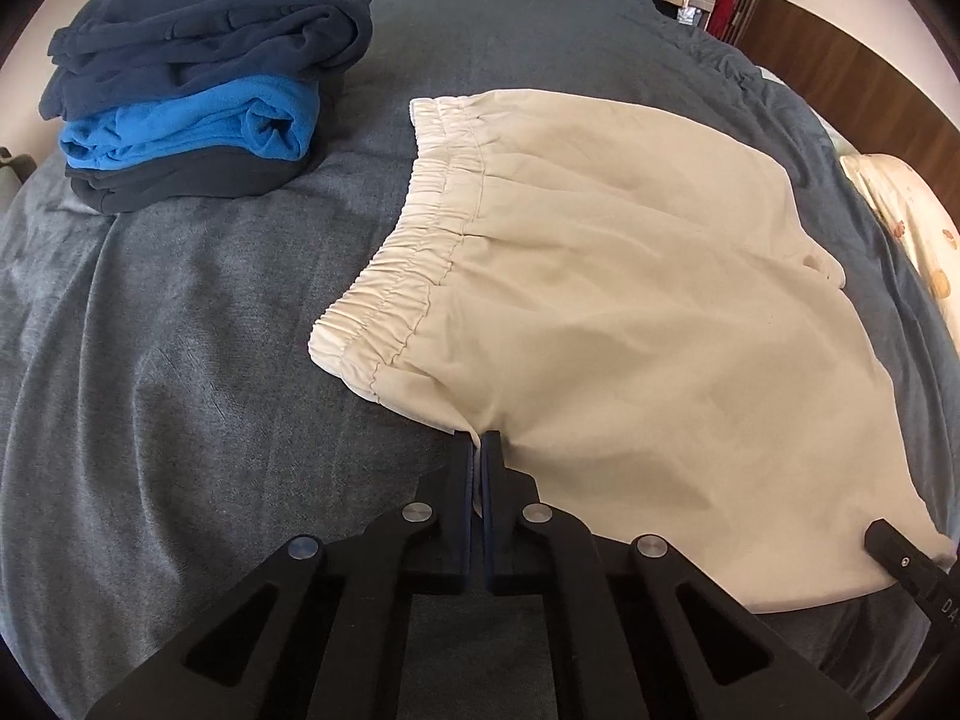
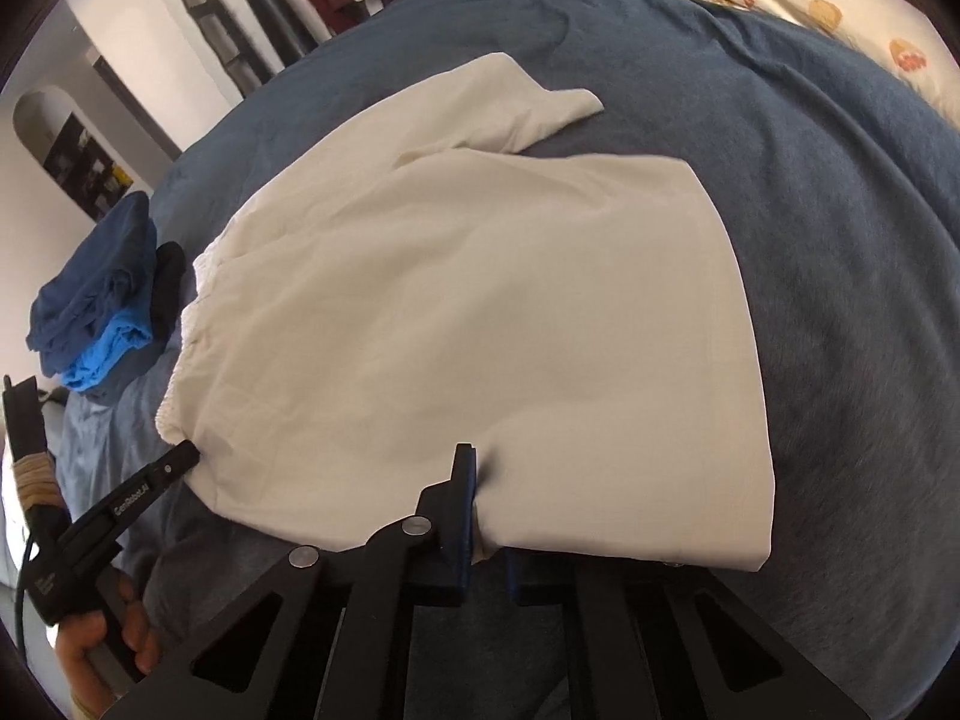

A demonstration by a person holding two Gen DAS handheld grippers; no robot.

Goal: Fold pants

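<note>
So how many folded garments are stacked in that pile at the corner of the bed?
3 visible: navy garment on top, bright blue garment in the middle, black garment at the bottom. More may be hidden within the folds.

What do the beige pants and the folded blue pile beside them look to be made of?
Beige pants: thin matte woven cloth, probably cotton or a blend; it creases finely and gathers at the elastic waistband. Folded blue pile: thicker, soft and fuzzy, likely fleece, with rounded bulky folds.
</note>
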